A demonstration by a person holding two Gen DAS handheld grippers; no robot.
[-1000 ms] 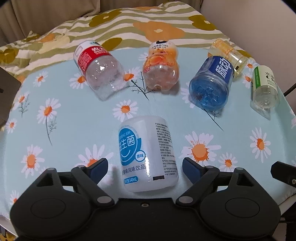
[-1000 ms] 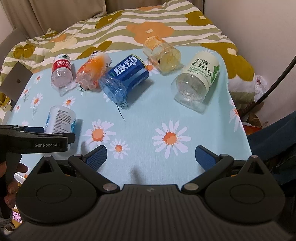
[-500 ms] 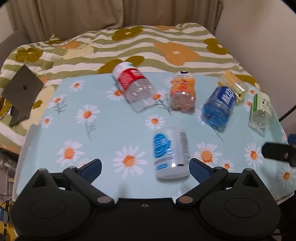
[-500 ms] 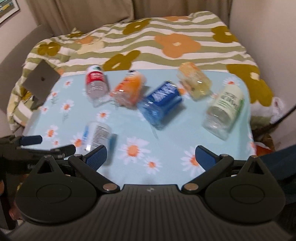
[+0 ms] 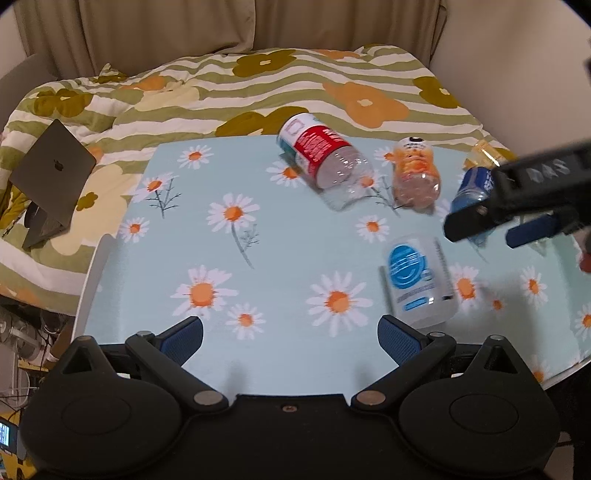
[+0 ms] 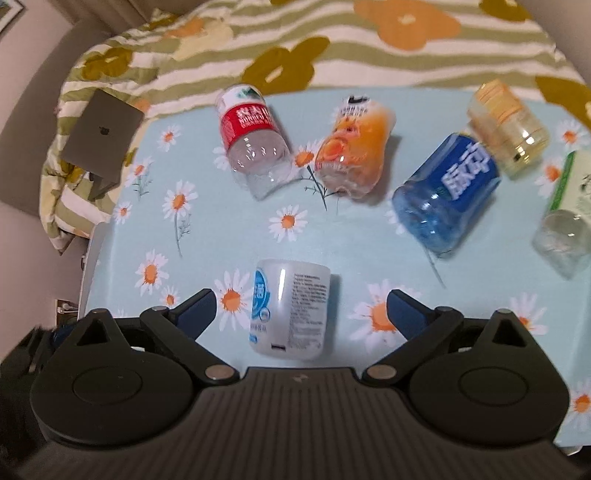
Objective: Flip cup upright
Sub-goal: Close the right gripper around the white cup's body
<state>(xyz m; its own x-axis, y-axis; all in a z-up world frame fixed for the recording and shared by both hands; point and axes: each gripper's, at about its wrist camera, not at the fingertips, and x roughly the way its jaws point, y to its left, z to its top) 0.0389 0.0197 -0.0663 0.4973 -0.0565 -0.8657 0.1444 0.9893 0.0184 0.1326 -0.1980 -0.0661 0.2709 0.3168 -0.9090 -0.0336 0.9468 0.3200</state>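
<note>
Place: a home bedroom
Bed: striped flower-print duvet [image 5: 258, 88] at 12 o'clock, behind the table
Table: daisy-print cloth [image 5: 258, 258] at centre
Window side: beige curtain [image 5: 166, 33] at 12 o'clock
Personal item: closed laptop [image 5: 51, 173] on the duvet, 9 o'clock

beige curtain [image 5: 166, 33] behind a floral striped bed [image 5: 258, 88].

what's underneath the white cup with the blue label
The white cup with a blue label lies on its side directly on the light blue daisy-print tablecloth. Only cloth and the cup's shadow show around it; the patch beneath it is covered.
</note>
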